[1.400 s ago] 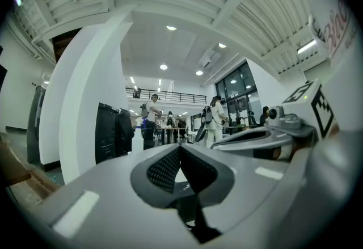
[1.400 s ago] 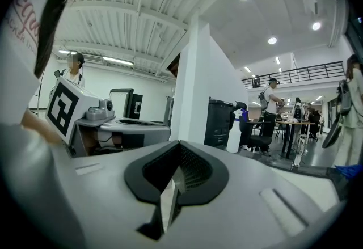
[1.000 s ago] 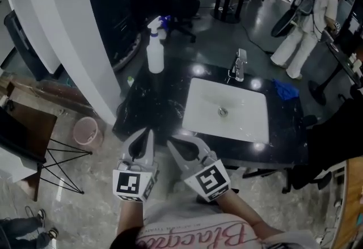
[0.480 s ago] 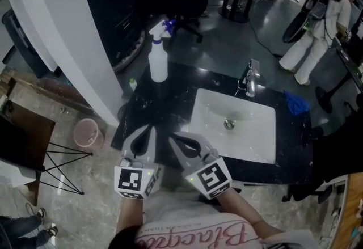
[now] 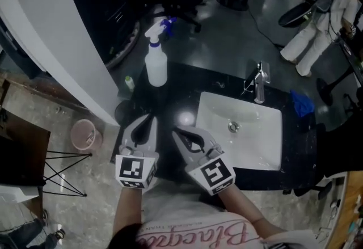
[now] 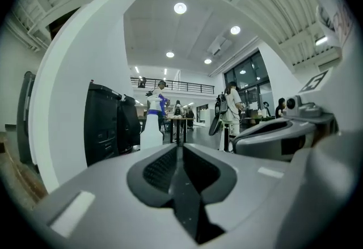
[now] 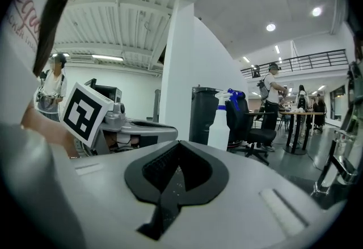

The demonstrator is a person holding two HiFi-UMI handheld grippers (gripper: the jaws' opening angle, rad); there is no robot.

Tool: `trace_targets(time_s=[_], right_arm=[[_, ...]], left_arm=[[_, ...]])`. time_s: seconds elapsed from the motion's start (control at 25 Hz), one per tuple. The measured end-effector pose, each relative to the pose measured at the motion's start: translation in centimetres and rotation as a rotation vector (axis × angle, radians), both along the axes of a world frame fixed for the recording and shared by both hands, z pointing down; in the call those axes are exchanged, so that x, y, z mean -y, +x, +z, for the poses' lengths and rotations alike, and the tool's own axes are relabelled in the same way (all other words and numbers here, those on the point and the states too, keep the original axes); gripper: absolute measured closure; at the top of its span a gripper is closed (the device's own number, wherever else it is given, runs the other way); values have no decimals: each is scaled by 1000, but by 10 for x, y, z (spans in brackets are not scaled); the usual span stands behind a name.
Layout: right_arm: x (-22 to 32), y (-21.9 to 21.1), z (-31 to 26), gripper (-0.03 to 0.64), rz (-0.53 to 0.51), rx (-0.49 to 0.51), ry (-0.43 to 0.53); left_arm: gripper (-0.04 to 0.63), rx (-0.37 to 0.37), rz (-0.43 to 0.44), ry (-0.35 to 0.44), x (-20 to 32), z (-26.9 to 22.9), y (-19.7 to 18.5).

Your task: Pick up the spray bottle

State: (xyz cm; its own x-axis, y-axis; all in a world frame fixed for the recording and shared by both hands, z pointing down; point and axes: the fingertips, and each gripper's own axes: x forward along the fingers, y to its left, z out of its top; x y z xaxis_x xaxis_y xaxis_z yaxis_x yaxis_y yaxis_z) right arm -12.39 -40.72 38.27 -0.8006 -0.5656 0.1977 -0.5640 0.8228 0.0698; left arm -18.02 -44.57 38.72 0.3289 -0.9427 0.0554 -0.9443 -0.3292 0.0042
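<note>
Head view: white plastic spray bottle (image 5: 156,66)

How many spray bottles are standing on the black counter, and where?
1. The spray bottle stands upright at the far left corner of the counter, left of the sink. No other is visible from these views.

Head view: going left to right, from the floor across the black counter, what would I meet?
bin → spray bottle → faucet → cloth

Bare countertop (image 5: 177,100) — white pillar (image 5: 51,26) alongside
</note>
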Motion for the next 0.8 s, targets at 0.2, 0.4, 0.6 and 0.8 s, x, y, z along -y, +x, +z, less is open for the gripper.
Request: trace_targets(time_s=[0.2,0.4,0.6,0.8], right_arm=[[23,2,19,615,69,-12,-75],[40,-3,29,615,96,-24,-110],[55,-7,41,614,124,-36,-146],[65,-8,50,614,147,-56,-173]], left_arm=[[429,0,33,-51,43,19,-5],[278,-4,-17,-69,94,32,-20],[97,-24,-60,-106,137,50,-27],[77,1,-25,-129,171,63,-16]])
